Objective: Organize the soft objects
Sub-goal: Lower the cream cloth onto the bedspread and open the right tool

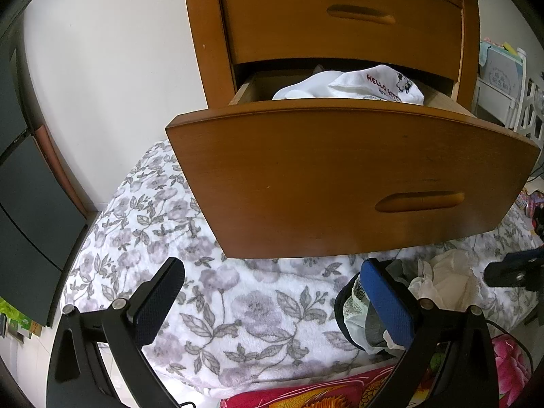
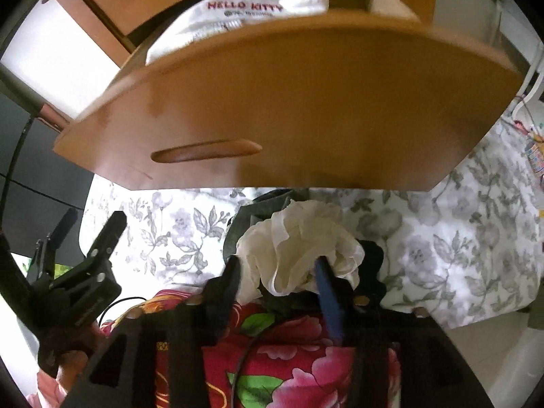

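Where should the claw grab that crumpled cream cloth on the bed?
Best bet: pinch the puffy raised top of the cream cloth, coming straight down. It sits bunched highest on the dark clothes, and the open right gripper already straddles its folds.

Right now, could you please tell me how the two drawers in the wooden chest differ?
The lower drawer is pulled out over the flowered blanket, while the upper drawer is pushed shut. The lower drawer shows white clothes heaped inside; nothing of the upper drawer's inside shows. Both have curved brown wooden fronts with a slot-shaped recessed handle.
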`<state>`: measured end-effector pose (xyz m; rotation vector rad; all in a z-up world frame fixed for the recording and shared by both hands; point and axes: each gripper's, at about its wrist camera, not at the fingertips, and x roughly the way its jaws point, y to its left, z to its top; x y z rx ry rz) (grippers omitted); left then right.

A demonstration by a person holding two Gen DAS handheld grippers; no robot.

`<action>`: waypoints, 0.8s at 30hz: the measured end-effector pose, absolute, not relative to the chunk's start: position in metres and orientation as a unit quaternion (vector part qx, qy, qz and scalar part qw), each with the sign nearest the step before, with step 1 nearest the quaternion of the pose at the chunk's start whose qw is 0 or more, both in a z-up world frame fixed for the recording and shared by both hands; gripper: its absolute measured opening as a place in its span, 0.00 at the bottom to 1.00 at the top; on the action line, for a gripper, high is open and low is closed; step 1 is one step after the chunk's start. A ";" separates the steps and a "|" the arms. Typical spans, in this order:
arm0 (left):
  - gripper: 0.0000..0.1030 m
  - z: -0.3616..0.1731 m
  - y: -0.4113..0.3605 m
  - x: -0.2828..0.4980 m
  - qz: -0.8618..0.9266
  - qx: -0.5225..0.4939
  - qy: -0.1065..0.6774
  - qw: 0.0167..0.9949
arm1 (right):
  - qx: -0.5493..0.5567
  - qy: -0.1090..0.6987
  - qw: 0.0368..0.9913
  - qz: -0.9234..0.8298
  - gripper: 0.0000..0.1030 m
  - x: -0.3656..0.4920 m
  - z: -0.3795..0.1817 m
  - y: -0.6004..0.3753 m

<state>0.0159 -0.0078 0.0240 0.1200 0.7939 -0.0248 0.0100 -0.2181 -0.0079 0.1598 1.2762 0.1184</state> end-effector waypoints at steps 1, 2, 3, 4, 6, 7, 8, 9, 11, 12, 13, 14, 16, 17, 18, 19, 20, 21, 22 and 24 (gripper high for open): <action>1.00 0.024 -0.008 0.016 -0.012 0.058 0.386 0.920 | 0.071 0.591 0.802 0.055 0.60 0.009 -0.004 -0.218; 1.00 0.024 -0.007 0.016 -0.012 0.059 0.386 0.920 | 0.068 0.586 0.805 0.056 0.64 0.008 0.002 -0.217; 1.00 0.024 -0.007 0.016 -0.012 0.059 0.386 0.920 | 0.066 0.582 0.808 0.057 0.67 0.007 0.006 -0.216; 1.00 0.024 -0.007 0.015 -0.012 0.059 0.386 0.921 | 0.064 0.580 0.810 0.056 0.72 0.007 0.009 -0.215; 1.00 0.024 -0.006 0.015 -0.012 0.058 0.385 0.921 | 0.057 0.573 0.816 0.053 0.76 0.006 0.016 -0.214; 1.00 0.024 -0.006 0.015 -0.012 0.058 0.386 0.921 | 0.055 0.571 0.818 0.052 0.78 0.006 0.019 -0.214; 1.00 0.024 -0.006 0.015 -0.012 0.058 0.386 0.921 | 0.050 0.568 0.820 0.050 0.81 0.006 0.022 -0.213; 1.00 0.024 -0.006 0.015 -0.012 0.058 0.386 0.921 | 0.048 0.566 0.821 0.050 0.83 0.005 0.024 -0.213; 1.00 0.024 -0.006 0.015 -0.012 0.058 0.386 0.921 | 0.041 0.559 0.827 0.046 0.93 0.004 0.029 -0.213; 1.00 0.024 -0.006 0.015 -0.012 0.059 0.385 0.921 | 0.039 0.557 0.828 0.045 0.95 0.004 0.031 -0.213; 1.00 0.024 -0.006 0.015 -0.012 0.059 0.386 0.921 | 0.038 0.555 0.830 0.044 1.00 0.003 0.033 -0.214; 1.00 0.024 -0.006 0.015 -0.012 0.058 0.386 0.921 | 0.039 0.551 0.833 0.041 1.00 0.003 0.035 -0.215; 1.00 0.024 -0.006 0.015 -0.012 0.058 0.386 0.921 | 0.040 0.547 0.836 0.035 1.00 0.002 0.037 -0.218; 1.00 0.024 -0.006 0.015 -0.012 0.058 0.386 0.921 | 0.040 0.544 0.838 0.032 1.00 0.002 0.038 -0.220; 1.00 0.024 -0.006 0.015 -0.012 0.058 0.385 0.921 | 0.040 0.541 0.840 0.031 1.00 0.002 0.039 -0.221; 1.00 0.024 -0.006 0.015 -0.012 0.058 0.386 0.921 | 0.040 0.539 0.841 0.031 1.00 0.002 0.039 -0.222; 1.00 0.024 -0.006 0.015 -0.012 0.058 0.386 0.921 | 0.039 0.535 0.843 0.031 1.00 0.001 0.040 -0.222; 1.00 0.024 -0.006 0.015 -0.012 0.058 0.386 0.921 | 0.038 0.532 0.845 0.031 1.00 0.001 0.040 -0.222; 1.00 0.024 -0.006 0.015 -0.012 0.059 0.386 0.921 | 0.039 0.528 0.848 0.033 1.00 0.000 0.041 -0.223; 1.00 0.024 -0.006 0.015 -0.012 0.059 0.385 0.921 | 0.042 0.514 0.856 0.036 1.00 -0.001 0.045 -0.224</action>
